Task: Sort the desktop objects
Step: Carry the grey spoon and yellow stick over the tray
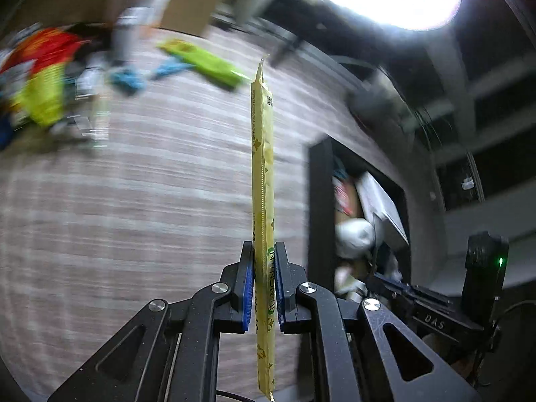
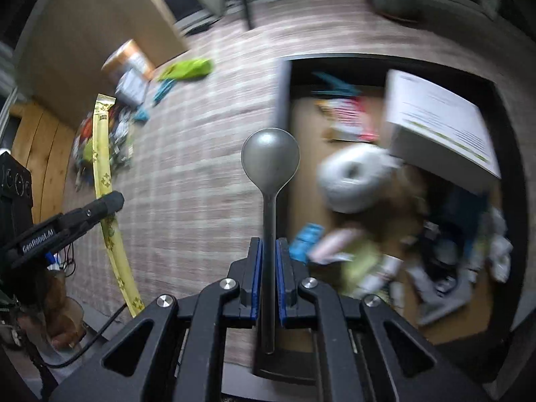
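Note:
My left gripper [image 1: 264, 248] is shut on a long yellow sachet stick [image 1: 263, 154], which stands up between the blue pads above the woven table mat [image 1: 150, 201]. The same yellow stick [image 2: 102, 157] shows at the left of the right wrist view, held by the left gripper [image 2: 104, 204]. My right gripper [image 2: 268, 244] is shut on the handle of a grey metal spoon [image 2: 270, 157], bowl pointing away, over the left edge of a dark-rimmed box [image 2: 284, 100]. The box [image 1: 318, 201] lies to the right of the left gripper.
The box holds a white tape roll [image 2: 351, 177], a white carton [image 2: 435, 124], packets and other small items. A blurred pile of wrappers [image 1: 43, 83], a green packet [image 1: 204, 63], blue clips [image 1: 129, 78] and an orange-topped container [image 1: 144, 3] lie at the mat's far side.

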A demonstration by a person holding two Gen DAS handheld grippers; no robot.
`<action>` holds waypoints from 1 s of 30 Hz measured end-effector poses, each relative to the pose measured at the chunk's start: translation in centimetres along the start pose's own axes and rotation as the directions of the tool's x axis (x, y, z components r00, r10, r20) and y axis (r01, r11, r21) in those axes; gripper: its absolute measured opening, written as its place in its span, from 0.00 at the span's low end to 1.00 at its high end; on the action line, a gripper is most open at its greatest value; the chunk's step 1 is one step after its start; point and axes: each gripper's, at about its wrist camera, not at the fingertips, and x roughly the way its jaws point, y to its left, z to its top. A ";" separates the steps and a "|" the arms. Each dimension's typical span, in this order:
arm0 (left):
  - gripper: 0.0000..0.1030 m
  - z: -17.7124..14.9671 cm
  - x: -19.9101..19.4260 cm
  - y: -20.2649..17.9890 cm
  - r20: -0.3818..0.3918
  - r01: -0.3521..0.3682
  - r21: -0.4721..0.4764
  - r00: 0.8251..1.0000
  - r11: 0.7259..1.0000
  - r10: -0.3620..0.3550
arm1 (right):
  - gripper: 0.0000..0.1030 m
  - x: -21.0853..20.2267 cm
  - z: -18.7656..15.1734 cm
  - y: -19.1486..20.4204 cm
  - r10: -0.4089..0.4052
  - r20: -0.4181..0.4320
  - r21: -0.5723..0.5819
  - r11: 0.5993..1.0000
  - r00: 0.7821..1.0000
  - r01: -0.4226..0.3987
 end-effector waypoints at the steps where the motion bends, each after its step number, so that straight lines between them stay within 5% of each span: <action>1: 0.10 -0.2 0.6 -1.2 -0.011 0.007 0.018 1.000 1.000 -0.007 | 0.08 -0.6 -0.3 -1.4 -0.009 0.010 0.022 1.000 1.000 0.009; 11: 0.10 -2.4 6.9 -13.3 -0.146 0.097 0.198 0.987 0.975 -0.068 | 0.08 -3.5 -2.1 -10.0 -0.075 0.053 0.169 0.984 0.996 0.065; 21: 0.09 -3.7 10.3 -18.8 -0.188 0.091 0.276 0.981 0.957 -0.039 | 0.08 -4.1 -2.6 -13.4 -0.092 0.059 0.219 0.973 0.994 0.077; 22: 0.11 -3.7 10.3 -18.9 -0.195 0.091 0.278 0.980 0.956 -0.037 | 0.08 -4.2 -2.6 -13.5 -0.088 0.061 0.214 0.974 0.994 0.073; 25: 0.39 -3.6 10.5 -19.2 -0.200 0.096 0.287 0.979 0.953 -0.039 | 0.14 -4.0 -2.3 -13.4 -0.093 0.046 0.209 0.975 0.995 0.081; 30: 0.38 -3.3 9.3 -19.1 -0.161 0.078 0.310 0.987 0.947 -0.029 | 0.23 -4.4 -2.0 -12.6 -0.104 0.062 0.205 0.975 0.993 0.090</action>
